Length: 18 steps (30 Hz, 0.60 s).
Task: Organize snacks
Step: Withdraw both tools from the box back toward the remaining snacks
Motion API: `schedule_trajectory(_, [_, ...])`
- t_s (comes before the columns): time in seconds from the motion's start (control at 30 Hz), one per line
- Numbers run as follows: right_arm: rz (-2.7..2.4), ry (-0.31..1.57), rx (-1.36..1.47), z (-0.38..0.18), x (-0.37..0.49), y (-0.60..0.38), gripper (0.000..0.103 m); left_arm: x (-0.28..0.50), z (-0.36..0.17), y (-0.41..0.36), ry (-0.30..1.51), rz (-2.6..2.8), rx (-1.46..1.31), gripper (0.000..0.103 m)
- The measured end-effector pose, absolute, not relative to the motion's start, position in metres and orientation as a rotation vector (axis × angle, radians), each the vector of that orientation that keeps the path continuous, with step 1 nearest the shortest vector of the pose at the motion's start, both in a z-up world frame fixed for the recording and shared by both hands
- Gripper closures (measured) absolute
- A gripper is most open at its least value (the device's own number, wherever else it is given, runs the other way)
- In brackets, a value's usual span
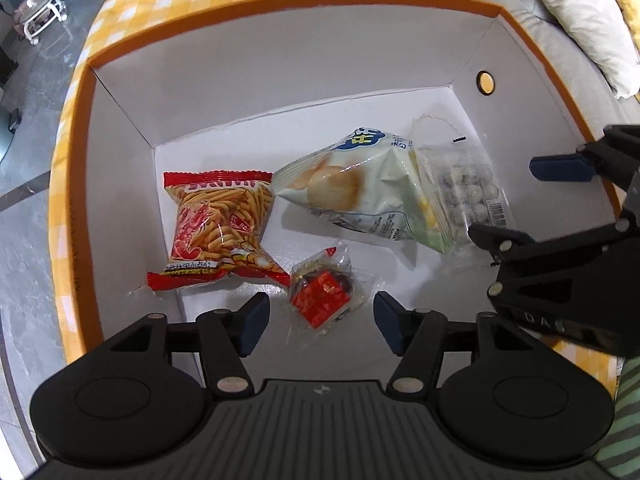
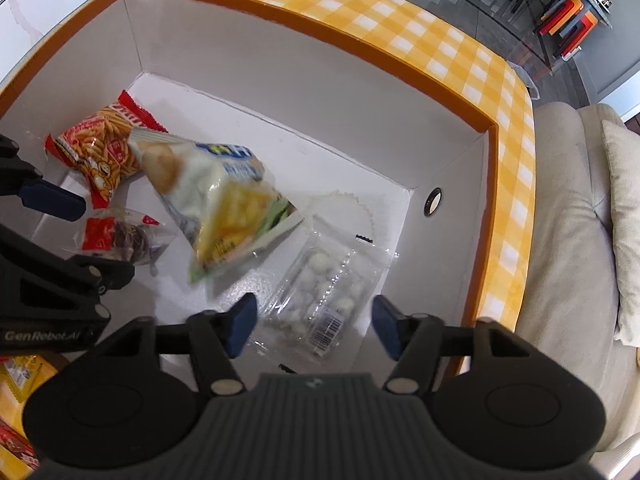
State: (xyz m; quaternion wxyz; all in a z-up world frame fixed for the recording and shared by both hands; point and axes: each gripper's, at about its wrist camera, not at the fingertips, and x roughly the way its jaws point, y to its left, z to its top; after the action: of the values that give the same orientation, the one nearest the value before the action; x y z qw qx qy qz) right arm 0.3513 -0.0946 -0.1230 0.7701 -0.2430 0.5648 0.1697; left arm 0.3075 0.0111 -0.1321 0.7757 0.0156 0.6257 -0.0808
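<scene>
Snacks lie loose in the box (image 1: 280, 92); left gripper (image 1: 322, 322) and right gripper (image 2: 314, 326) hover wide-jawed, empty, above the red candy (image 1: 326, 294) and clear pack (image 2: 324, 296).

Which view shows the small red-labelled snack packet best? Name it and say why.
The left wrist view: the small red-labelled packet lies whole and unobstructed just ahead of the open left tool. In the right wrist view the packet sits at the left edge, partly hidden behind the left tool.

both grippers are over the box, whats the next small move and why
Probably lift both out of the box. The left gripper stands open around the small red packet, the right gripper open around the clear bag of balls; both snacks already lie on the floor.
</scene>
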Motion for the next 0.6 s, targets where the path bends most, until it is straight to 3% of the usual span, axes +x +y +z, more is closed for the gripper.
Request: schedule_trajectory(0.6, [0.341, 1.098, -0.433, -0.053, 0.314, -0.098, 0.038, 0.251, -0.047, 0.014, 1.118, -0.177, 0.047, 0.031])
